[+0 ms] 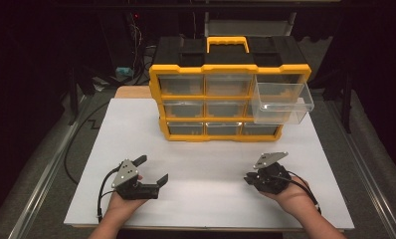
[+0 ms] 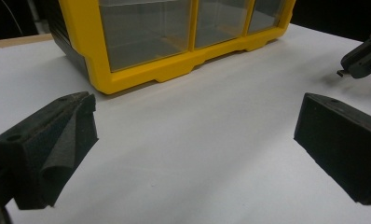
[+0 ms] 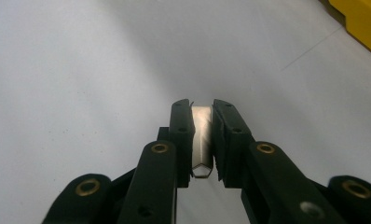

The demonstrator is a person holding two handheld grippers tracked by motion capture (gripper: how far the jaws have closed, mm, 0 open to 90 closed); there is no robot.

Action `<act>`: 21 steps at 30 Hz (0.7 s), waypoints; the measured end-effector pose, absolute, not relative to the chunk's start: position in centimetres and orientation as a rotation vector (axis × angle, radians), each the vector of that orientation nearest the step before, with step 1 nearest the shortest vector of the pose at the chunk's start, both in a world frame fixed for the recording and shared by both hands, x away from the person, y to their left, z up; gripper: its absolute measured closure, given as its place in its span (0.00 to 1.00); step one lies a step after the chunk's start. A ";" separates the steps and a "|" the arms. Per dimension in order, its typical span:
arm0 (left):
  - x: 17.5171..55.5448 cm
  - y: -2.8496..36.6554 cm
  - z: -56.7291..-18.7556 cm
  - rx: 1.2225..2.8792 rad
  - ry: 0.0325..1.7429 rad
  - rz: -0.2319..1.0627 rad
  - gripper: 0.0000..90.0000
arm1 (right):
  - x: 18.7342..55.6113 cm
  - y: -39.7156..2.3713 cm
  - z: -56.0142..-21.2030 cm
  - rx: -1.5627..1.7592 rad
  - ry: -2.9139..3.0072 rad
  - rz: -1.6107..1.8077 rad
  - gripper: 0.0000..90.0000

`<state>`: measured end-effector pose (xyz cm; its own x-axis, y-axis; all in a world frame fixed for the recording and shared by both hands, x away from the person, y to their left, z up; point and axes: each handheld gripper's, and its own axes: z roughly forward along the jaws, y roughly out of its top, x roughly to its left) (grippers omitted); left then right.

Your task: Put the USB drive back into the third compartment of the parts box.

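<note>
A yellow and black drawer organizer [image 1: 228,69] stands at the back of the white board [image 1: 206,164]; its clear top-right drawer [image 1: 281,102] is pulled out and looks empty. The other drawers are closed. My left gripper [image 1: 152,168] rests near the front left, open, with nothing between its jaws; in the left gripper view the gripper [image 2: 200,102] faces the organizer's bottom row [image 2: 146,32]. My right gripper [image 1: 249,178] sits at the front right, shut on a small silver metal piece [image 3: 202,137] with a hexagonal end, possibly a bolt or nut.
The board lies on a grey surface with metal rails [image 1: 47,174] along both sides. A black cable [image 1: 71,149] runs off the left edge. The right gripper [image 2: 363,58] shows far right in the left gripper view.
</note>
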<state>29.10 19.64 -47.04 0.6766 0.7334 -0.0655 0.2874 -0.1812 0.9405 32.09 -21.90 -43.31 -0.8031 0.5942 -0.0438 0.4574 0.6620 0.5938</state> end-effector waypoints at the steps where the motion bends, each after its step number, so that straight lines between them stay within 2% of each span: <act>1: 29.1 19.6 -47.0 1.760 0.820 0.492 0.00 | 32.1 -21.9 -43.3 0.851 2.645 0.850 0.89; 21: 29.3 19.8 -47.0 1.756 0.814 0.493 0.00 | 32.4 -21.2 -43.3 0.815 2.765 0.722 0.89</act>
<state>29.27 19.75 -46.99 0.6789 0.7314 -0.0645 0.2820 -0.1786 0.9426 32.43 -21.19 -43.25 -0.8364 0.5475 -0.0250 0.4654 0.7336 0.4953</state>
